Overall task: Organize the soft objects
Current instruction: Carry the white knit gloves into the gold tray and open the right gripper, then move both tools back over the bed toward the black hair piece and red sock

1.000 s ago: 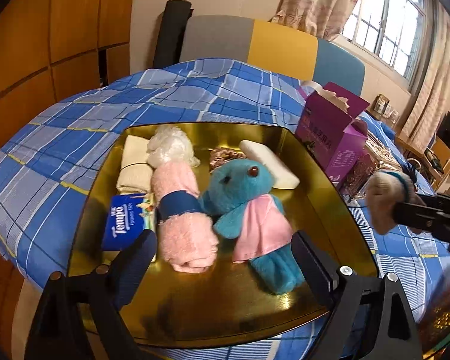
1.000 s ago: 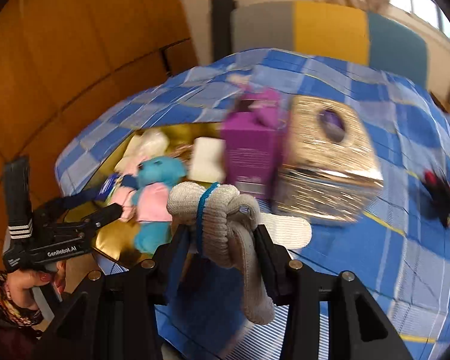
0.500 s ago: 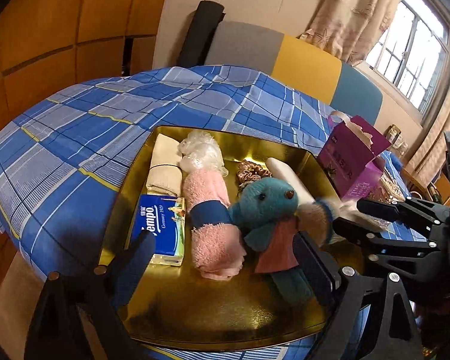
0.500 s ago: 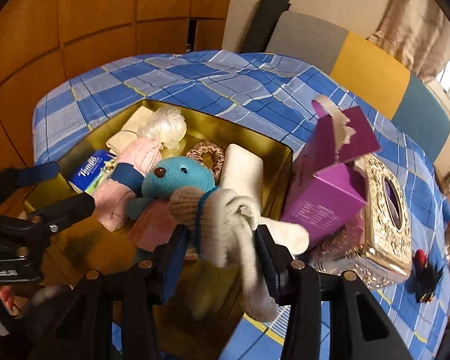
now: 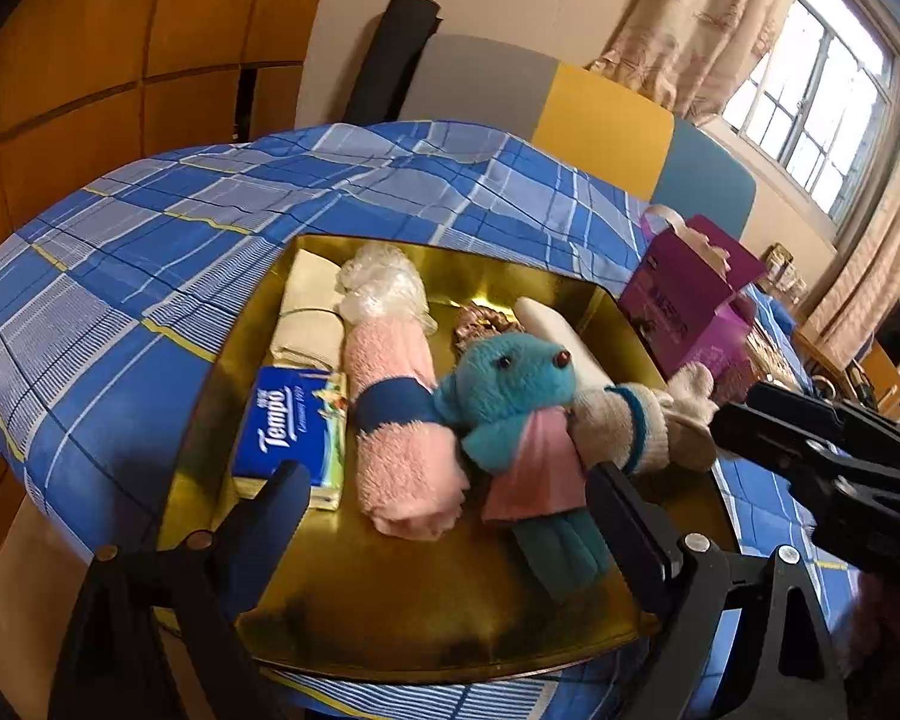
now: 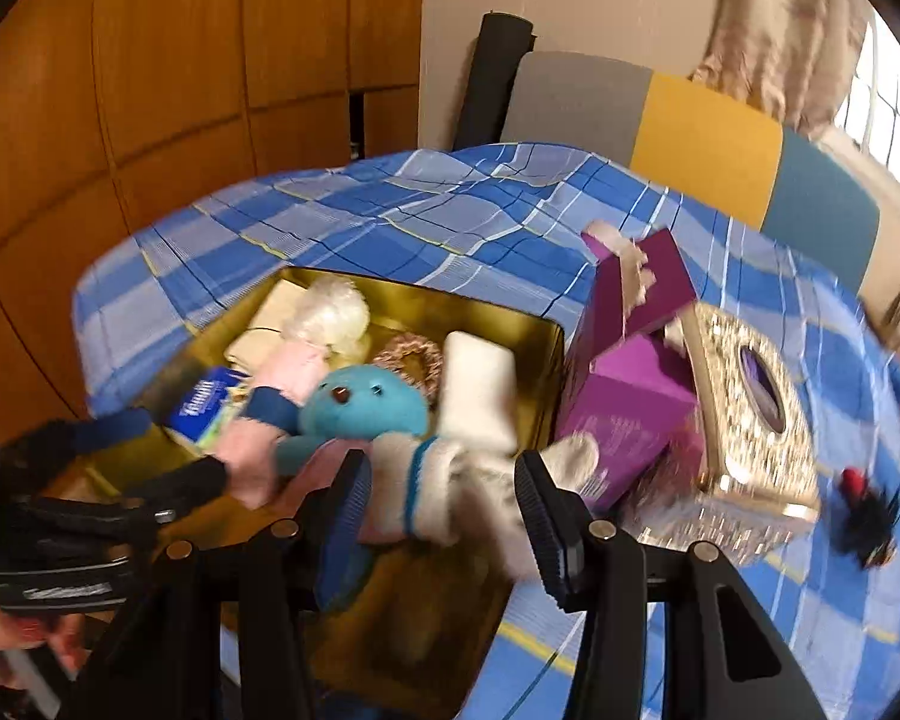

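A grey-white sock bundle with a blue band (image 5: 636, 432) (image 6: 444, 486) lies against the teal teddy bear (image 5: 510, 378) (image 6: 360, 402) at the right side of the gold tray (image 5: 390, 630) (image 6: 426, 300). My right gripper (image 6: 438, 480) (image 5: 744, 426) is opening. The bundle sits loosely between its fingers, and the pads do not press it. My left gripper (image 5: 447, 480) (image 6: 168, 450) hovers open over the tray's near edge, holding nothing. The tray also holds a pink towel roll (image 5: 402, 420), a Tempo tissue pack (image 5: 288, 414), a cream cloth (image 5: 309, 312), a white plastic bundle (image 5: 384, 282), a scrunchie (image 5: 480, 321) and a white pad (image 5: 564, 336).
A purple box (image 6: 630, 396) (image 5: 684, 312) stands right of the tray, with a glittery gold tissue box (image 6: 750, 420) beside it. A black and red item (image 6: 864, 510) lies at the far right on the blue plaid cloth. A chair back stands behind the table.
My right gripper carried the sock bundle left over the tray to the teddy bear, and its jaws have widened around it. The left gripper stayed over the tray's near edge, rolling slightly.
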{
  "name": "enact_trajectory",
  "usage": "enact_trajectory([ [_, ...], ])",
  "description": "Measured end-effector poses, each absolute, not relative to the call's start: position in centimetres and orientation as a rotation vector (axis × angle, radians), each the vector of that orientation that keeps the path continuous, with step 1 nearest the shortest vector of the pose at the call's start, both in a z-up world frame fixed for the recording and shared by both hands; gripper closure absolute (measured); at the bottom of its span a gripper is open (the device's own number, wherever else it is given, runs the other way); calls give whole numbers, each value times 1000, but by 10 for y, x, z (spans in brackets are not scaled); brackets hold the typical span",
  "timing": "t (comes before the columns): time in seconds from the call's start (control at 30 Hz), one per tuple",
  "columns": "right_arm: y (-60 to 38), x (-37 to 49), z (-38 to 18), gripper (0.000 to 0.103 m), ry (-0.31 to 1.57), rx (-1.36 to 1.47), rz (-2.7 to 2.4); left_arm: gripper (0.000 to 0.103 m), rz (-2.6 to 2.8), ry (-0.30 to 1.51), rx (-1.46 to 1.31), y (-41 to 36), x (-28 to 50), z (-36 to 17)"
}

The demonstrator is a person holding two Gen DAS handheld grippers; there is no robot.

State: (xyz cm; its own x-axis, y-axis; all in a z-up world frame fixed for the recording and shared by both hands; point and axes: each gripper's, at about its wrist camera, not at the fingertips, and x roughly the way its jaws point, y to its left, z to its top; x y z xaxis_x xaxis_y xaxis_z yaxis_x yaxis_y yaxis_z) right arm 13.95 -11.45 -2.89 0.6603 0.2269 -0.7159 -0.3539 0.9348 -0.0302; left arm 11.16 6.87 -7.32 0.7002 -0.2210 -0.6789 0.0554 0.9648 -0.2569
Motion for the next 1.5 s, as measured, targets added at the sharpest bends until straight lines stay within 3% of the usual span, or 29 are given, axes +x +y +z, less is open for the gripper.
enact_trajectory([
  [0.33,-172,105,-38,52,843,0,297,6,-327,731,-132,29,91,-63],
  [0.43,-201,102,-42,48,862,24,243,4,-383,707,-125,16,81,-57],
  [1.0,-369,116,-85,47,1019,59,-81,0,-642,792,68,-103,68,-57],
  [1.3,-484,147,-67,46,928,198,-268,0,-730,797,164,-177,67,-60],
  [1.5,-575,170,-58,45,768,297,-407,0,-732,804,198,-199,72,-62],
])
